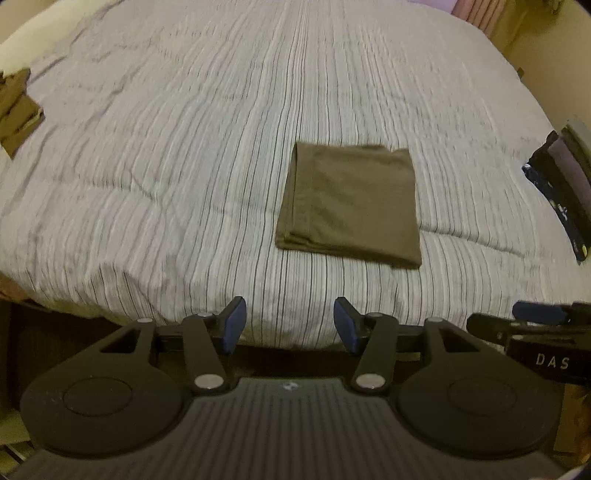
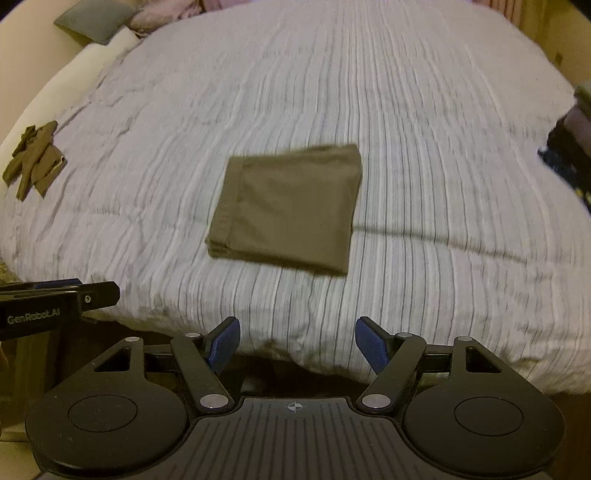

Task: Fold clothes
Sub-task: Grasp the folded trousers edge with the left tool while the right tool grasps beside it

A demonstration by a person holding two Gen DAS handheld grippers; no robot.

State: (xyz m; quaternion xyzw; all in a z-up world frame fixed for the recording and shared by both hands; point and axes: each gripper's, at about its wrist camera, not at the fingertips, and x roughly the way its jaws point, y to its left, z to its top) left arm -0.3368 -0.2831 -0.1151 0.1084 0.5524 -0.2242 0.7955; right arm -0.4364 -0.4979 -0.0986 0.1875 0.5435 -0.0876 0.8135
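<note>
An olive-brown garment [image 1: 349, 205] lies folded into a flat rectangle in the middle of the striped bedspread [image 1: 166, 147]. My left gripper [image 1: 290, 325] hovers over the bed's near edge, short of the garment, open with nothing between its blue pads. In the right wrist view the same folded garment [image 2: 284, 208] sits ahead and slightly left. There my right gripper [image 2: 297, 345] is also open and empty, above the near edge of the bedspread [image 2: 424, 147]. Each gripper shows at the side of the other's view: the right one [image 1: 539, 314] and the left one [image 2: 59, 291].
A loose heap of brown clothes [image 2: 35, 157] lies at the bed's left side, also seen in the left wrist view [image 1: 16, 110]. A dark patterned cloth and other fabric [image 1: 557, 195] sit at the right edge. Pillows [image 2: 96, 22] are at the far left corner.
</note>
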